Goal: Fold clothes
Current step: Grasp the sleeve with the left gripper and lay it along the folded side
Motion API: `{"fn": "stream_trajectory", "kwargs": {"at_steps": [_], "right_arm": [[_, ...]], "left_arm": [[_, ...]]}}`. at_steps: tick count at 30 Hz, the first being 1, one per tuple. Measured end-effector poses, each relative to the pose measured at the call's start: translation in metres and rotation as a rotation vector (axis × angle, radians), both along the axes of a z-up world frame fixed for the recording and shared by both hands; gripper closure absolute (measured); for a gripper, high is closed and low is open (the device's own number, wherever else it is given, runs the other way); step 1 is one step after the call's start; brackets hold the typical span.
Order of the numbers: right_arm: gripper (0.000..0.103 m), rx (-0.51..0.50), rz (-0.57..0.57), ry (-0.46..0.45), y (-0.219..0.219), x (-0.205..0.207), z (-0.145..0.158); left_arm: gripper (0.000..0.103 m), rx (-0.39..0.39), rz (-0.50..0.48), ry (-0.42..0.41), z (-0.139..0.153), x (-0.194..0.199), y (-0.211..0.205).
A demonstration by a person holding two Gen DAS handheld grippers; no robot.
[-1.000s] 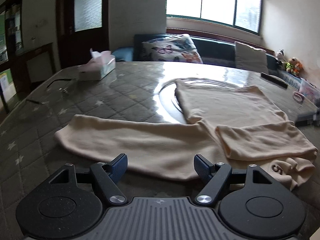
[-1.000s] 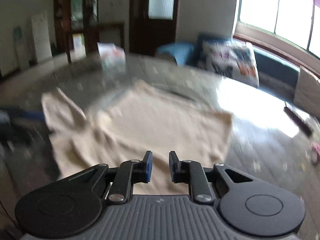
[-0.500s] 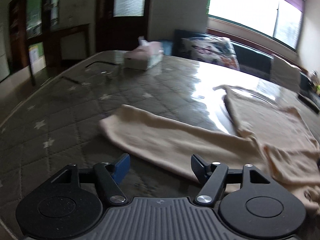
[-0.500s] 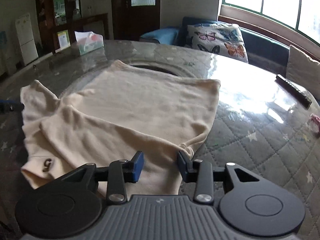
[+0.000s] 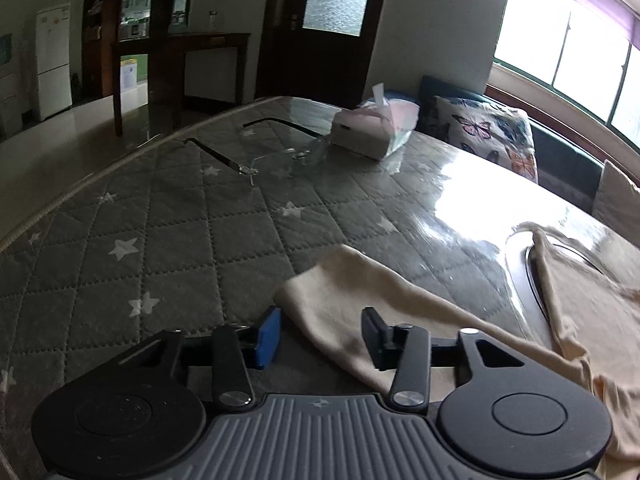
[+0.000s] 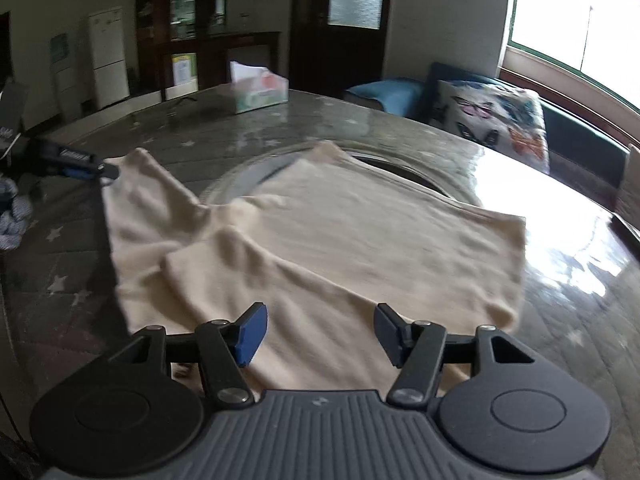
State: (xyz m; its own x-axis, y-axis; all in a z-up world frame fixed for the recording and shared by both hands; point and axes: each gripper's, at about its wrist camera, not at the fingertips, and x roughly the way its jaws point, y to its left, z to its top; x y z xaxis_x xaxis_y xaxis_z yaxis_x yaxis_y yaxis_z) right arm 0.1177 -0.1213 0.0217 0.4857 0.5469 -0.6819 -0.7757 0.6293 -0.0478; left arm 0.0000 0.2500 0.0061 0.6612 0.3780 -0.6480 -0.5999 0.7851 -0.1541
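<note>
Our left gripper (image 5: 320, 330) now sits spread at the sleeve cuff (image 5: 320, 288), having swung left from the garment's middle over the last second. Our right gripper (image 6: 318, 332) has widened from nearly closed to released over the cream top (image 6: 360, 232), gripping nothing. The top lies flat on the quilted table (image 5: 180, 240); we judge the sleeve fold comes next. Beyond sit glasses (image 5: 256, 160) and tissues (image 5: 372, 128).
</note>
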Motion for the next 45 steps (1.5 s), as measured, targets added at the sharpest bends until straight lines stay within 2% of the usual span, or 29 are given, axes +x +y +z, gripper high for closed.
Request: {"fn": "stream_trajectory", "kwargs": {"at_steps": [2, 5, 7, 10, 13, 17, 23, 29, 34, 37, 39, 41, 45], "right_arm": [[0.043, 0.002, 0.016, 0.002, 0.007, -0.002, -0.001], [0.043, 0.003, 0.027, 0.002, 0.011, -0.006, -0.002], [0.043, 0.007, 0.024, 0.004, 0.010, -0.007, -0.001], [0.043, 0.012, 0.009, -0.001, 0.003, -0.009, 0.001], [0.043, 0.029, -0.010, -0.001, -0.006, -0.009, 0.004], [0.043, 0.060, -0.046, 0.005, -0.021, -0.007, 0.005], [0.043, 0.102, -0.092, 0.011, -0.047, -0.005, 0.005], [0.043, 0.141, -0.141, 0.018, -0.072, -0.001, 0.004], [0.043, 0.153, -0.174, 0.028, -0.085, 0.002, 0.000], [0.043, 0.155, -0.188, 0.032, -0.090, 0.001, -0.001], [0.043, 0.155, -0.197, 0.037, -0.094, 0.001, -0.001], [0.043, 0.156, -0.203, 0.043, -0.098, 0.000, -0.001], [0.043, 0.174, -0.206, 0.062, -0.104, -0.002, 0.003]], "left_arm": [[0.072, 0.003, 0.004, -0.001, 0.000, 0.002, 0.003], [0.093, -0.007, 0.009, -0.011, -0.001, 0.004, 0.008], [0.098, -0.026, 0.004, -0.031, 0.001, 0.003, 0.010], [0.099, -0.028, -0.031, -0.078, 0.015, 0.002, 0.002], [0.099, 0.005, -0.116, -0.131, 0.039, 0.004, -0.024], [0.099, 0.063, -0.272, -0.208, 0.075, 0.012, -0.075], [0.099, 0.066, -0.515, -0.275, 0.109, 0.035, -0.157], [0.099, 0.036, -0.759, -0.277, 0.112, 0.052, -0.236], [0.095, 0.017, -0.884, -0.205, 0.093, 0.058, -0.276], [0.092, 0.029, -0.910, -0.171, 0.086, 0.054, -0.277], [0.076, 0.040, -0.884, -0.171, 0.086, 0.047, -0.264], [0.069, 0.053, -0.836, -0.173, 0.085, 0.043, -0.241], [0.068, 0.083, -0.728, -0.137, 0.075, 0.036, -0.196]]}}
